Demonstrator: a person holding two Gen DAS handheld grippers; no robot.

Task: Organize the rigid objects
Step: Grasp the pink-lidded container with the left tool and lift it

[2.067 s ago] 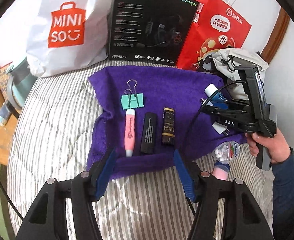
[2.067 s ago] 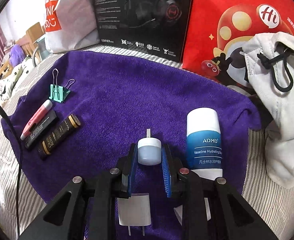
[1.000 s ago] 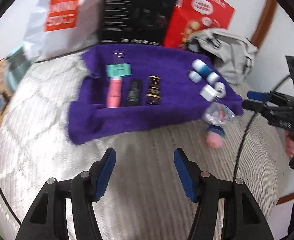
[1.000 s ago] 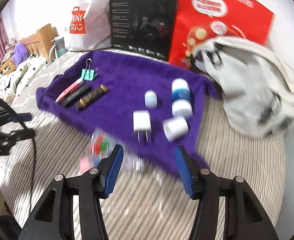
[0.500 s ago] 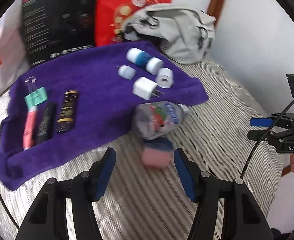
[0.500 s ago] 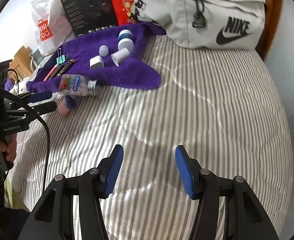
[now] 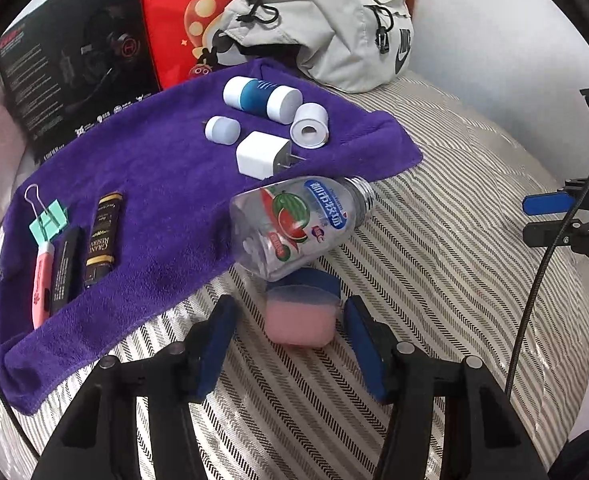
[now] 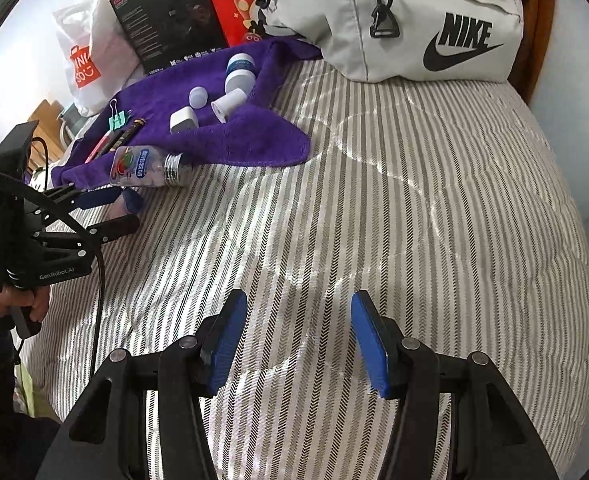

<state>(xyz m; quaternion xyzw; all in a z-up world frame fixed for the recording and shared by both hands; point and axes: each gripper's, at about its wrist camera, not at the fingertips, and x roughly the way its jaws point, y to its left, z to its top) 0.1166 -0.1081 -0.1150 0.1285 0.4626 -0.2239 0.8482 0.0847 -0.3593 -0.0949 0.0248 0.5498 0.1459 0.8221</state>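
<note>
Left gripper (image 7: 288, 330), jaws apart, brackets the pink-and-blue case (image 7: 300, 312), which lies on the striped bedspread (image 7: 434, 280) off the purple towel (image 7: 166, 184). The clear bottle (image 7: 294, 228), at 12 o'clock from the case, overlaps the towel edge. For a sound grasp, centre the pads on the case's flat sides and close without nudging the bottle. Right gripper (image 8: 298, 338) hangs spread and empty over bare bedspread. A grey bag (image 7: 326, 20) and boxes line the wall at 12 o'clock.
</note>
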